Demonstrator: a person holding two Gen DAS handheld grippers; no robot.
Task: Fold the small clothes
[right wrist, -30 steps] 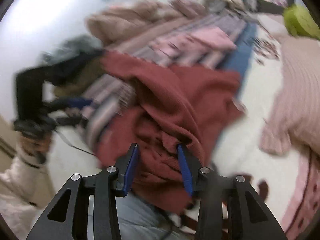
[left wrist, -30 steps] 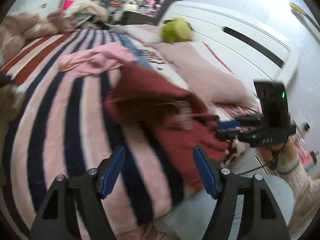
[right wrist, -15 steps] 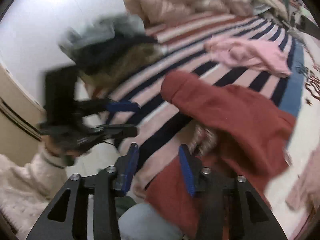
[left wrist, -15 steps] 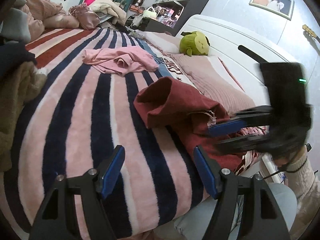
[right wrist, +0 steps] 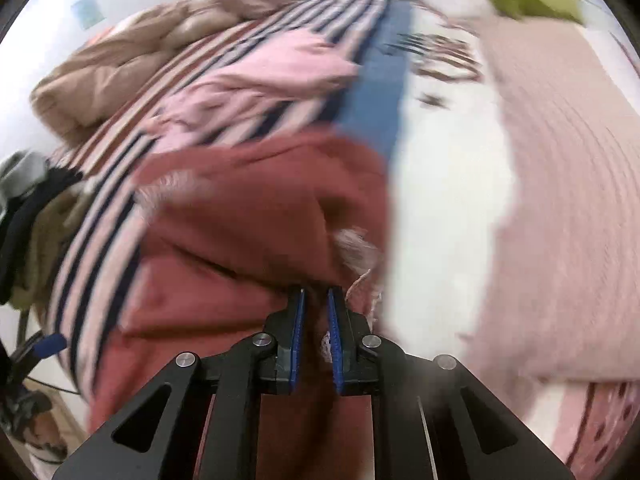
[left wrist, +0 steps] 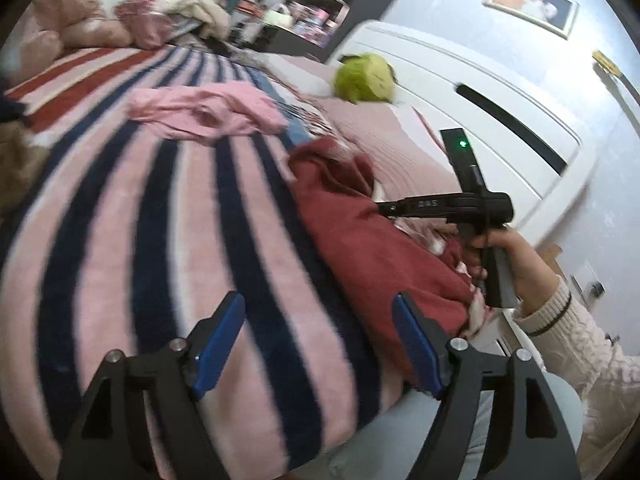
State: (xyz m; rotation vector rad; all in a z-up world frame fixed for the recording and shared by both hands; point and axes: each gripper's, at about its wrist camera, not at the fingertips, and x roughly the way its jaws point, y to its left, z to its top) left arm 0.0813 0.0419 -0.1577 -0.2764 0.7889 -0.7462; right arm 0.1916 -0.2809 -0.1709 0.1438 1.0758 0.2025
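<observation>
Cloth is being gathered at this stage: the dark red garment [right wrist: 256, 216] lies bunched on the striped blanket [left wrist: 168, 240] at the bed's near edge, at about three o'clock in the left wrist view and dead centre in the right. The right tongs [right wrist: 316, 300] are seen nearly closed, a fold of the red fabric pinched between the blue pads. The left tongs [left wrist: 320, 340] are held wide apart over the blanket, gripping nothing. No fold can be judged as made yet; the garment is crumpled, so spreading appears to be the step in hand. An opposite edge will probably need to be taken by the left tongs, then the piece pulled flat. A pink garment [left wrist: 208, 112] waits at twelve o'clock, well apart.
</observation>
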